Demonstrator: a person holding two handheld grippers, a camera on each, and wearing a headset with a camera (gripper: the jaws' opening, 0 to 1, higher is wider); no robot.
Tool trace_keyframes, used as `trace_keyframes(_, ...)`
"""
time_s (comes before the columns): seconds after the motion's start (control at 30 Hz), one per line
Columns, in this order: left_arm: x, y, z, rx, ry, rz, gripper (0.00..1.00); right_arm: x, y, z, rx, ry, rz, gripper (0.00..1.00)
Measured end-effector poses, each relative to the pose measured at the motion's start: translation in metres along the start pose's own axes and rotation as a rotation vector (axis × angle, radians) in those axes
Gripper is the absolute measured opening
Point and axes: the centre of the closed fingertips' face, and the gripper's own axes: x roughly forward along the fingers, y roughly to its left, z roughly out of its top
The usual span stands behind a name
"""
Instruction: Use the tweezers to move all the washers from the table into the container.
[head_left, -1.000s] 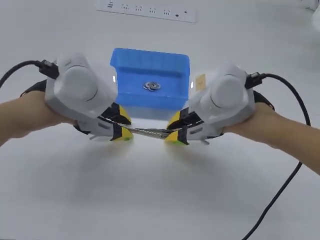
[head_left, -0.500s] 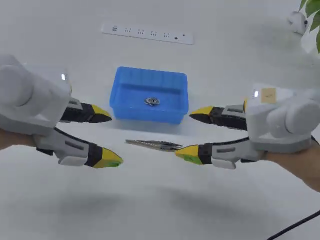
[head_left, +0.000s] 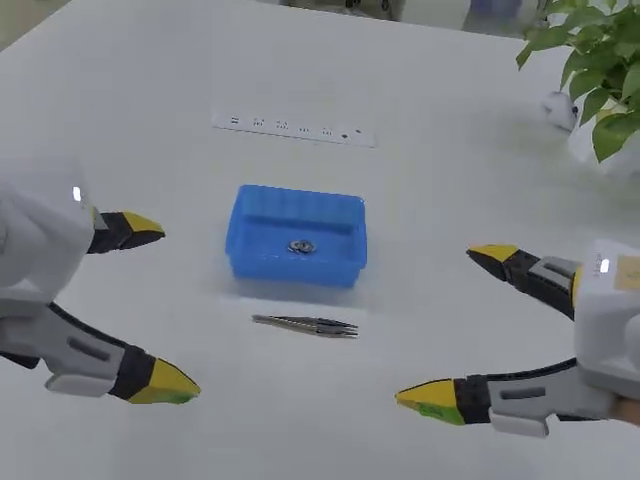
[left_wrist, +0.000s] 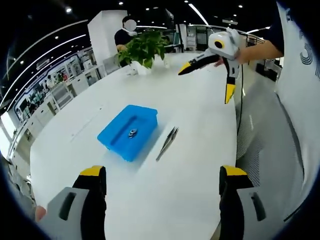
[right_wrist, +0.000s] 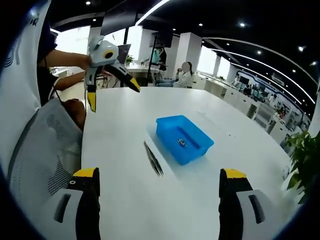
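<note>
A cluster of small metal washers, too small to count exactly, lies on the floor of the one blue rectangular plastic container. One pair of slim metal tweezers lies flat on the white tabletop, just in front of the container and apart from it, touched by neither tool. The left gripper and the right gripper are held well apart on either side of the tweezers, each with its two yellow-tipped jaws spread wide and holding nothing. Beyond the container lies one long white power strip, and one green leafy plant stands at the far right corner. The gripper views take in the room: a large open office with rows of ceiling lights, white pillars and distant seated people. The right gripper view also shows a grey mesh chair back beside the table.
</note>
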Motion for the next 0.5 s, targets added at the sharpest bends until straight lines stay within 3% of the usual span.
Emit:
trace_keyframes(0.1,-0.011,0.000,0.008,0.000,-0.030,0.018,1.00,-0.001,0.008,-0.003,-0.017,0.018,0.003,1.00)
trace_keyframes(0.27,-0.022,-0.002,0.007,0.010,-0.023,0.032,1.00,-0.003,0.011,-0.004,-0.029,0.035,-0.005,1.00)
trace_keyframes(0.37,-0.027,-0.007,0.004,-0.004,-0.015,0.038,1.00,-0.011,0.005,-0.004,-0.064,0.055,-0.040,1.00)
trace_keyframes(0.5,-0.030,-0.016,-0.001,-0.006,-0.014,0.044,1.00,-0.021,0.006,0.005,-0.037,0.000,-0.045,1.00)
